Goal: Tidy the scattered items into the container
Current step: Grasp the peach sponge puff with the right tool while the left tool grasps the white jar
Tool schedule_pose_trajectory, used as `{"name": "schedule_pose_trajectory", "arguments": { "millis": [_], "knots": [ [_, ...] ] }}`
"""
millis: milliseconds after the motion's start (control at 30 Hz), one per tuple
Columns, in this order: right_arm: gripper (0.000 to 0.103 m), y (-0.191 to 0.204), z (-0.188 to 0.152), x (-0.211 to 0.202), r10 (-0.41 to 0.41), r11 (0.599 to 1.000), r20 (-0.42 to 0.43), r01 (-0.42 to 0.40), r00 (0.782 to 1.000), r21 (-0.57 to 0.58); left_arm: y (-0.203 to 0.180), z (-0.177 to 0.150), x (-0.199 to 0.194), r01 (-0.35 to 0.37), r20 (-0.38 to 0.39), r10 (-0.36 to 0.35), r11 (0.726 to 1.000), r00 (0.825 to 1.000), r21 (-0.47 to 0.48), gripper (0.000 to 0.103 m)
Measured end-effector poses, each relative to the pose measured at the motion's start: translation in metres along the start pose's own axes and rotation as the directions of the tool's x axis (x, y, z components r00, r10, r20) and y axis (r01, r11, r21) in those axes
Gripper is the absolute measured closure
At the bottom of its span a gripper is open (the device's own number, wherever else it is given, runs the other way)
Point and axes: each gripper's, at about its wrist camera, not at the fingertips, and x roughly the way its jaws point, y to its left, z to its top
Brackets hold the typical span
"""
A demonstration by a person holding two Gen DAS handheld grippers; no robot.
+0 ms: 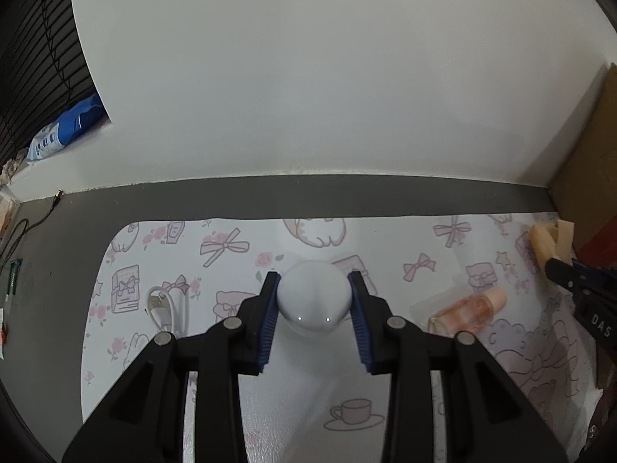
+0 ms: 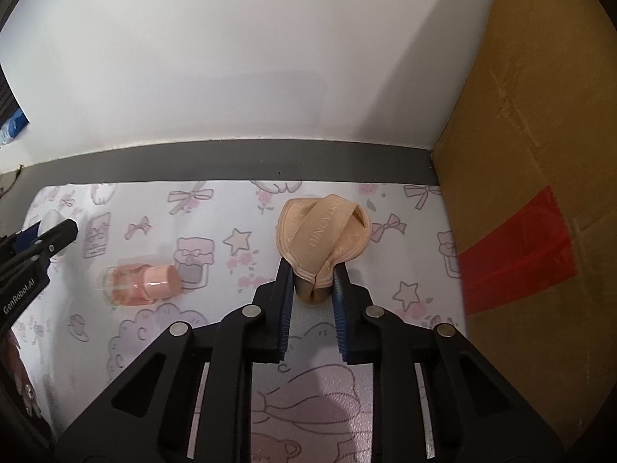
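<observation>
My left gripper [image 1: 314, 283] is shut on a smooth white egg-shaped object [image 1: 314, 301], held just above the patterned mat [image 1: 239, 254]. My right gripper [image 2: 312, 270] is shut on the lower end of a beige padded fabric piece with a printed elastic strap [image 2: 324, 231], which sticks out beyond the fingertips. A clear bottle of pink liquid with a peach cap [image 2: 140, 283] lies on its side on the mat between the two grippers; the same bottle [image 1: 470, 310] appears right of my left gripper. The right gripper with the beige piece [image 1: 551, 243] shows at the left view's right edge.
A tall cardboard box with red tape [image 2: 532, 193] stands against the mat's right side. A white USB cable [image 1: 164, 306] lies on the mat at the left. A grey table strip [image 1: 308, 196] and white wall lie behind. A blue packet [image 1: 65, 131] rests far left.
</observation>
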Motion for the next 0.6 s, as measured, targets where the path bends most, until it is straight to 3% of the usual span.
{"name": "schedule_pose_trajectory", "arguments": {
  "millis": [600],
  "knots": [
    [0.084,0.016,-0.009,-0.069,0.017,1.000,0.087,-0.017,0.996,-0.003,-0.019,0.024,-0.055,-0.024,0.046,0.024,1.000,0.999,0.005,0.068]
  ]
}}
